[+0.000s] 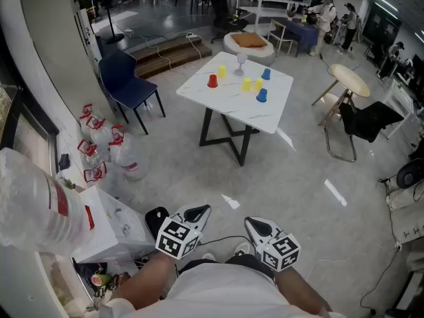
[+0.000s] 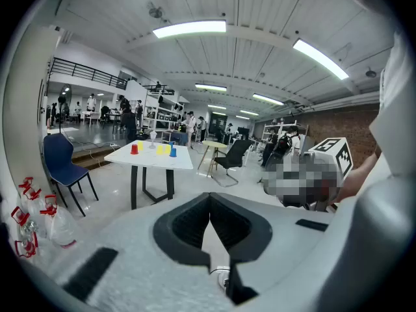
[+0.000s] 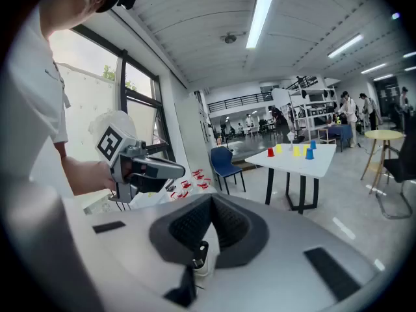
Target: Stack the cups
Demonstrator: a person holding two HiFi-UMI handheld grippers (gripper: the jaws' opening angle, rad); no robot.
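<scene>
Six cups stand on the white counter, far ahead of both sets of fingers and well apart from them. There is one red cup on the counter's left side, three yellow cups and two blue cups. Each stands alone in a loose spread, with two of the yellows just beside each other. They are too small to tell what is in any cup. A clear stemmed glass stands upright among them, toward the counter's far edge.

Left gripper: fingers together, nothing between them. The cups show beyond the fingertips, up and to the left. Right gripper: fingers together, nothing between them. The cups show beyond the fingertips, up and to the right.

In the head view both grippers sit side by side close to the person's body, tipped slightly down over the floor.

Left of the left fingers are a blue chair and plastic bags with red handles on the floor; their contents can't be made out. Past the counter is a round stool with an orange cushion.
</scene>
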